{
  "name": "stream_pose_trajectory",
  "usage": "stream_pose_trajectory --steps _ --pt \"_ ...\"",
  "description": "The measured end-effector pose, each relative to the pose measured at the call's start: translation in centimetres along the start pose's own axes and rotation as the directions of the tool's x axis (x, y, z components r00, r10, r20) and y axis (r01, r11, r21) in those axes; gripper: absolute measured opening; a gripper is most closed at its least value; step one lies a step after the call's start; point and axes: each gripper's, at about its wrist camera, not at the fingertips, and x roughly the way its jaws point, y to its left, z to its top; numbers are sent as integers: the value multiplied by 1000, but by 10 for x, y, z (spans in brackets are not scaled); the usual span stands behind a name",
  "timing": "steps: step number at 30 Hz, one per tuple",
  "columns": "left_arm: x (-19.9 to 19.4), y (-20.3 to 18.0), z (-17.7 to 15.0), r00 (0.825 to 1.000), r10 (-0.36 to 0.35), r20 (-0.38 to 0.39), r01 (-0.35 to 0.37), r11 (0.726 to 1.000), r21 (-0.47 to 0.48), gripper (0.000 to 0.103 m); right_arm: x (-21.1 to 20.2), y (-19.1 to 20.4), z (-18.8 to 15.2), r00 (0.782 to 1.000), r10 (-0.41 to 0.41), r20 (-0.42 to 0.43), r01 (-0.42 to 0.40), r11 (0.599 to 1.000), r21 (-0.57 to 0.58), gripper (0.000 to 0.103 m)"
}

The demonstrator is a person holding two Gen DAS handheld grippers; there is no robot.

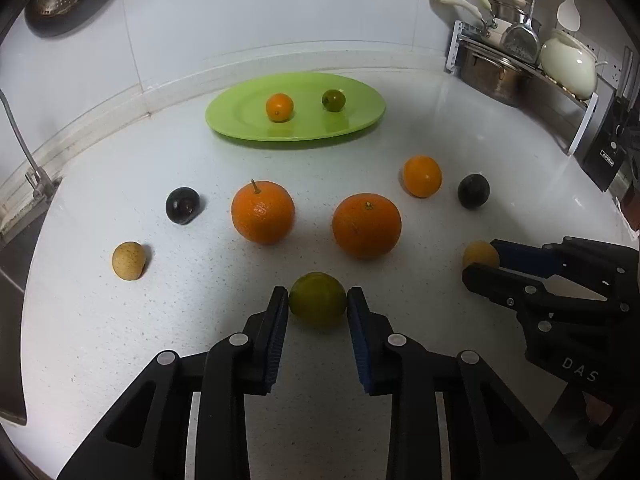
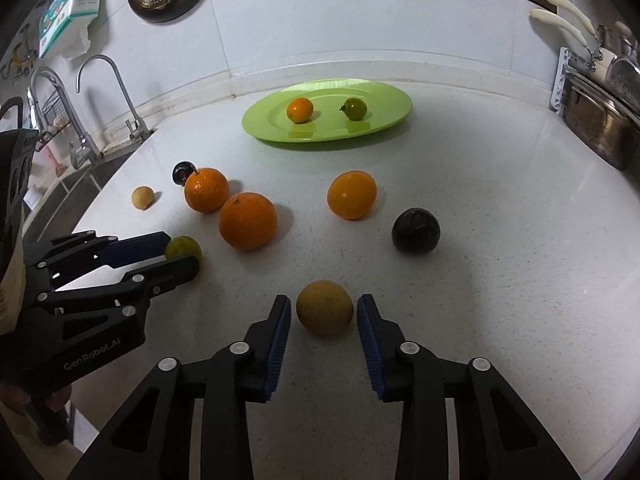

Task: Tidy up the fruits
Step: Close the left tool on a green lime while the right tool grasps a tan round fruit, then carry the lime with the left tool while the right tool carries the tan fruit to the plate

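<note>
While both tools straddle fruit, unclosed: left tool point(image 1: 318, 300) round lime point(image 1: 317, 299), right tool point(image 2: 324, 308) round tan fruit point(image 2: 325, 306); firm, rollable, pinch mid-girth.

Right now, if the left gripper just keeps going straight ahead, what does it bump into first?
The green fruit. It already sits between the open fingers of the left gripper, so it would be met at once. Behind it, farther on, lie two oranges, but depth there is hard to judge.
</note>
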Motion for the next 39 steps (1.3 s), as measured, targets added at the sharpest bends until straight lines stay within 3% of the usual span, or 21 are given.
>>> stream_pose_trajectory --steps 19,31,39 --pt "-24 -3 7 998 14 61 -14 1000 5 30 -18 8 11 998 25 54 -23 999 -38 31" --pt "-40 -3 25 993 40 113 -37 999 -30 29 -36 10 35 991 62 116 -54 996 -73 31" --pt "-36 2 43 994 26 108 -24 1000 -15 29 -39 12 59 987 70 143 -58 994 -91 31"
